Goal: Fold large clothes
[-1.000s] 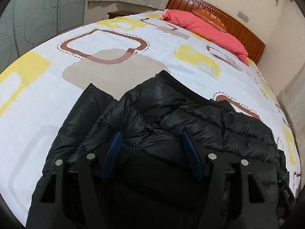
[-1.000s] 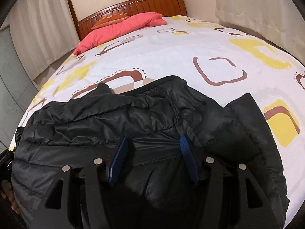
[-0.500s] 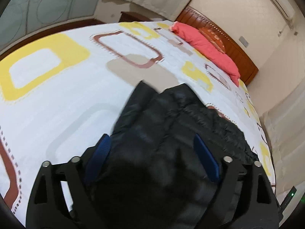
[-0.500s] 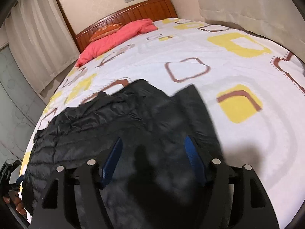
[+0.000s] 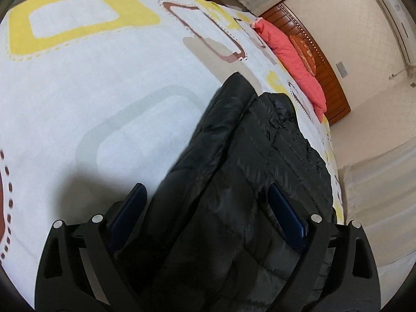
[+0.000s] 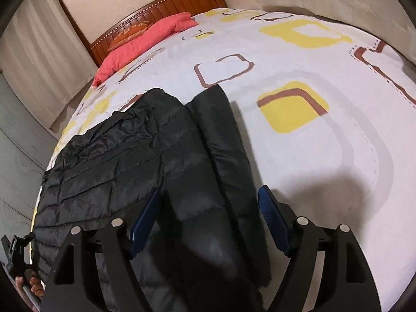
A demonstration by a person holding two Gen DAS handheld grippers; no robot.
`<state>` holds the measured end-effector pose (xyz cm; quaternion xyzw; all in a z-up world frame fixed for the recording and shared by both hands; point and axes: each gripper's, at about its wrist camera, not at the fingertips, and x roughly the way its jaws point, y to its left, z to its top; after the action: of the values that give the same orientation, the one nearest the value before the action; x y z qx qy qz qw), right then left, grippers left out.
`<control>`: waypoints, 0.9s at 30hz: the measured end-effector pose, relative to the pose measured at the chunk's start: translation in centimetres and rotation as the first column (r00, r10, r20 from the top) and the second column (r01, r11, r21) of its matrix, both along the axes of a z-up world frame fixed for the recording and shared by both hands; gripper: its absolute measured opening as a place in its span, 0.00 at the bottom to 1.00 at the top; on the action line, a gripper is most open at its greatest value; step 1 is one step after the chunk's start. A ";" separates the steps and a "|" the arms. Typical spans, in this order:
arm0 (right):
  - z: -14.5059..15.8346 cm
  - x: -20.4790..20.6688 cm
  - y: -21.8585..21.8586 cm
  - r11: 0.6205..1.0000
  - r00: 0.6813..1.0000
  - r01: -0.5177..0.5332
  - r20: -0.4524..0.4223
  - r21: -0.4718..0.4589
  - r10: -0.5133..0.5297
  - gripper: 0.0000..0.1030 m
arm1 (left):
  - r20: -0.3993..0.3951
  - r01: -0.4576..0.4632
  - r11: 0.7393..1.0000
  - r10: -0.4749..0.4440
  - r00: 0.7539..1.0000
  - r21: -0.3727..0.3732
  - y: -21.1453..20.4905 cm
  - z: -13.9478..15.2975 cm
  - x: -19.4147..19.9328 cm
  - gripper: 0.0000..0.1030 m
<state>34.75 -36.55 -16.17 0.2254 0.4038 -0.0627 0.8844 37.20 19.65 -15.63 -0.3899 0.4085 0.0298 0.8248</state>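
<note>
A black quilted puffer jacket point(image 5: 254, 161) lies on the bed, folded in on itself with a sleeve along one side; it also shows in the right wrist view point(image 6: 161, 161). My left gripper point(image 5: 208, 208) is open, its blue-padded fingers point(image 5: 286, 221) spread wide above the near end of the jacket. My right gripper point(image 6: 208, 208) is open too, its fingers point(image 6: 145, 218) either side of the jacket's near part. Neither gripper holds cloth.
The bed sheet point(image 5: 104, 83) is white with yellow and brown squares. A pink quilt point(image 6: 145, 41) and an orange pillow point(image 6: 130, 30) lie by the wooden headboard point(image 6: 182, 0). A hand with the other gripper point(image 6: 23, 280) shows at lower left. Curtains hang at the sides.
Both grippers opened wider, let go of the jacket and rose away from it. The jacket now lies flatter on the bed and looks smaller in both views.
</note>
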 end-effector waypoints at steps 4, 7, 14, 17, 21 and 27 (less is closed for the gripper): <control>-1.2 -2.4 -0.9 0.997 1.000 0.030 0.004 0.073 -0.030 0.77 | 0.020 0.006 1.000 -0.006 1.000 0.015 -0.5 -0.1 -1.4 0.91; -2.2 -3.9 -1.2 0.986 0.999 0.050 0.010 0.157 -0.052 0.77 | 0.027 0.014 1.000 -0.014 1.000 0.015 -0.6 -0.1 -1.7 0.91; -3.0 -4.2 0.5 0.977 0.999 0.001 0.031 0.212 -0.008 0.60 | 0.021 0.016 1.000 -0.016 1.000 -0.002 -1.1 -0.3 -1.9 0.60; -2.9 -4.8 0.9 0.976 0.998 0.006 0.056 0.219 -0.019 0.45 | 0.047 0.016 1.000 -0.015 0.999 -0.015 -1.3 -0.3 -2.5 0.44; -1.9 -5.8 1.3 0.975 0.996 -0.007 0.091 0.221 -0.013 0.28 | 0.063 0.022 1.000 -0.023 0.998 0.007 -2.0 0.6 -3.1 0.29; -0.8 -8.2 1.6 0.969 0.993 -0.012 0.113 0.247 -0.017 0.26 | 0.062 0.021 1.000 -0.022 0.998 0.009 -1.9 1.8 -5.5 0.24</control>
<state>26.52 -34.91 -17.01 0.3375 0.3570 -0.0002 0.8710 31.65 17.79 -13.84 -0.3828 0.3866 0.0104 0.8390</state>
